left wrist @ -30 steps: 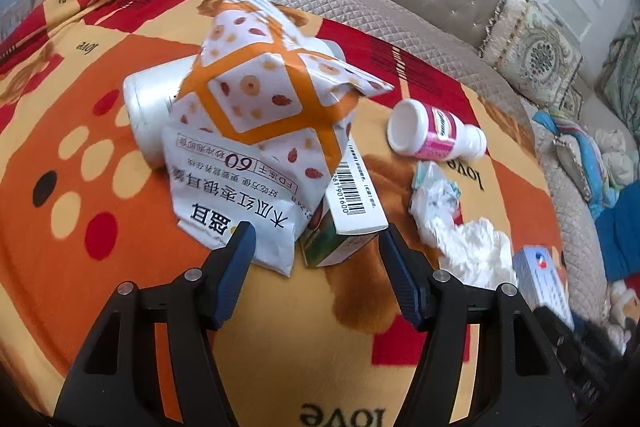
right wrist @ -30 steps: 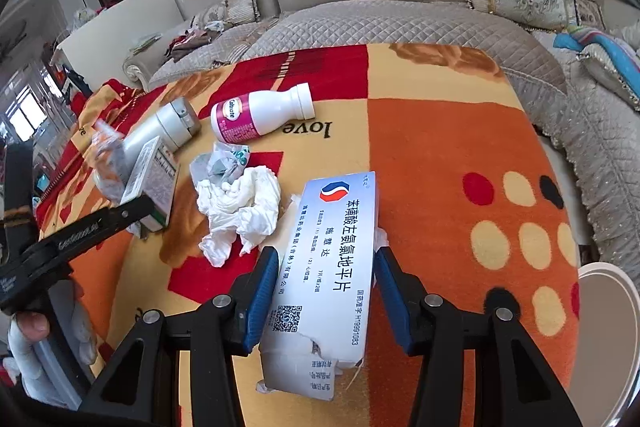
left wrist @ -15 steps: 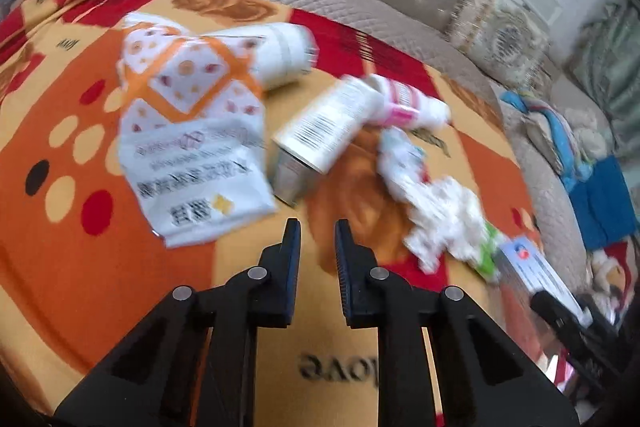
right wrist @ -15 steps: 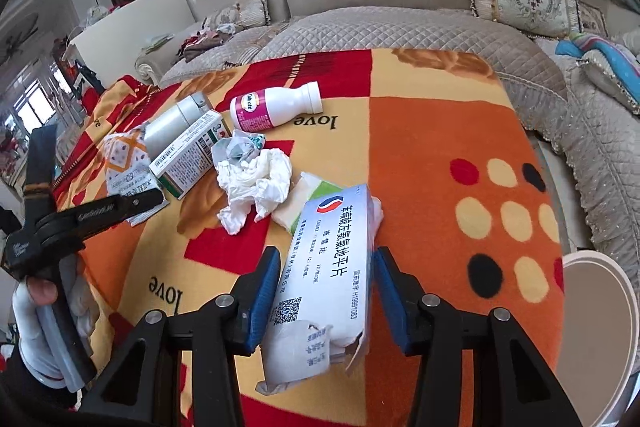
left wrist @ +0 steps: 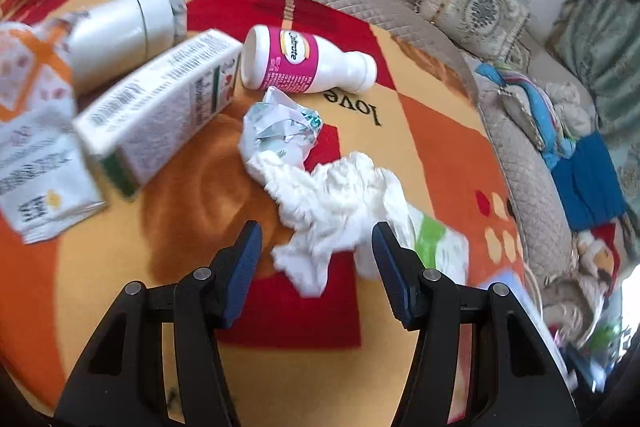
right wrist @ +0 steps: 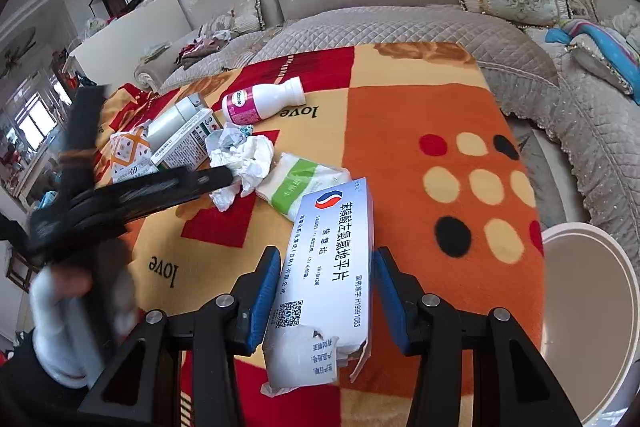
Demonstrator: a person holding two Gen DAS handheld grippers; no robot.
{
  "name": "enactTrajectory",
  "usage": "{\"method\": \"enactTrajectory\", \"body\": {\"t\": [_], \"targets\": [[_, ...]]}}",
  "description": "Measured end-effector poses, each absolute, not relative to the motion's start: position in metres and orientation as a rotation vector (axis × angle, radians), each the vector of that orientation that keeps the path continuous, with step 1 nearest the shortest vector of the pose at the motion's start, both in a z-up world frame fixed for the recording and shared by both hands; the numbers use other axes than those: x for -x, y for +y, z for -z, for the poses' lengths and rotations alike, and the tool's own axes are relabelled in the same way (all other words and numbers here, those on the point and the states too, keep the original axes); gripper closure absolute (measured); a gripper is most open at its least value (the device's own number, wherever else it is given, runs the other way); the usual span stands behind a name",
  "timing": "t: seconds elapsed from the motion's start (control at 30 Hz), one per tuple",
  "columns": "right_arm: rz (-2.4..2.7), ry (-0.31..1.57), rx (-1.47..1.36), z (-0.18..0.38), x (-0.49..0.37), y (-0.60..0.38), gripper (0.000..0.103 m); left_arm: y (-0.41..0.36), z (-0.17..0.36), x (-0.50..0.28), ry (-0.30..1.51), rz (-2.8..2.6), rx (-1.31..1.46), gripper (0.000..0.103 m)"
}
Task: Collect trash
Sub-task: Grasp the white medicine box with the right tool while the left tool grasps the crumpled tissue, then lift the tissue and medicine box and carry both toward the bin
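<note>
Trash lies on an orange, red and yellow blanket (left wrist: 436, 147). My left gripper (left wrist: 316, 251) is open, its fingers either side of the near end of a crumpled white tissue (left wrist: 336, 195). Beyond lie a crumpled wrapper (left wrist: 280, 123), a pink-labelled white bottle (left wrist: 300, 61), a white carton (left wrist: 160, 107), a grey bottle (left wrist: 120, 31) and an orange-patterned pouch (left wrist: 32, 99). My right gripper (right wrist: 324, 283) holds a blue-white medicine box (right wrist: 324, 275) between its fingers, lifted off the blanket. A green-white tissue pack (right wrist: 304, 187) lies just beyond it.
A white round bin (right wrist: 592, 315) stands at the right edge of the right wrist view, beside the blanket. A quilted grey sofa (right wrist: 400, 23) with cushions runs behind and to the right. The left gripper (right wrist: 132, 195) and gloved hand show at the left.
My left gripper closed, swung right from the pouch and carton, then opened around the tissue. My right gripper lifted the medicine box and pulled it back, uncovering the green-white pack.
</note>
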State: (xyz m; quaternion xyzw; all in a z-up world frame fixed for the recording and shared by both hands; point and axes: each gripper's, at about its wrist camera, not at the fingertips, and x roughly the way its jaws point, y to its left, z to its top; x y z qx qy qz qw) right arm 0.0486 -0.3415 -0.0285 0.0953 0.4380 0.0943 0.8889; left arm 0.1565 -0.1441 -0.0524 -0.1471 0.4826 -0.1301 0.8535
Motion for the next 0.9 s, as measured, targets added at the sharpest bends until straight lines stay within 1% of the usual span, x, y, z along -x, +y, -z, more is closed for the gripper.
{"method": "enactTrajectory", "body": {"t": [0.03, 0.07, 0.1, 0.2, 0.33, 0.47, 0.5, 0.53, 0.6, 0.7, 0.8, 0.9], "targets": [[-0.196, 0.908, -0.198, 0.028, -0.046, -0.343, 0.057, -0.147, 0.054, -0.159, 1.006, 0.276, 0.315, 0.050], [-0.195, 0.905, -0.197, 0.028, -0.044, -0.344, 0.057, -0.149, 0.054, -0.160, 0.992, 0.278, 0.301, 0.063], [-0.194, 0.904, -0.197, 0.028, -0.042, -0.346, 0.057, -0.153, 0.055, -0.161, 1.002, 0.278, 0.270, 0.082], [-0.191, 0.898, -0.207, 0.028, -0.037, -0.351, 0.057, -0.146, 0.057, -0.155, 1.006, 0.291, 0.265, 0.092], [-0.187, 0.902, -0.209, 0.032, -0.033, -0.354, 0.057, -0.128, 0.047, -0.135, 0.986, 0.319, 0.248, 0.095], [-0.138, 0.975, -0.187, 0.048, -0.035, -0.356, 0.057, -0.116, 0.032, -0.108, 0.964, 0.354, 0.223, 0.095], [-0.127, 0.984, -0.183, 0.052, -0.036, -0.355, 0.053, -0.114, 0.029, -0.100, 0.963, 0.365, 0.215, 0.095], [-0.133, 0.991, -0.184, 0.055, -0.037, -0.353, 0.052, -0.114, 0.028, -0.093, 0.964, 0.373, 0.211, 0.095], [-0.145, 1.013, -0.190, 0.063, -0.042, -0.349, 0.052, -0.114, 0.025, -0.082, 0.969, 0.392, 0.207, 0.095], [-0.132, 0.995, -0.140, 0.066, -0.045, -0.341, 0.052, -0.118, 0.018, -0.069, 0.957, 0.419, 0.198, 0.095], [-0.119, 0.996, -0.110, 0.065, -0.042, -0.341, 0.059, -0.124, 0.013, -0.058, 0.945, 0.440, 0.185, 0.095], [-0.114, 0.986, -0.127, 0.061, -0.033, -0.350, 0.059, -0.134, 0.010, -0.051, 0.943, 0.463, 0.175, 0.095]]}}
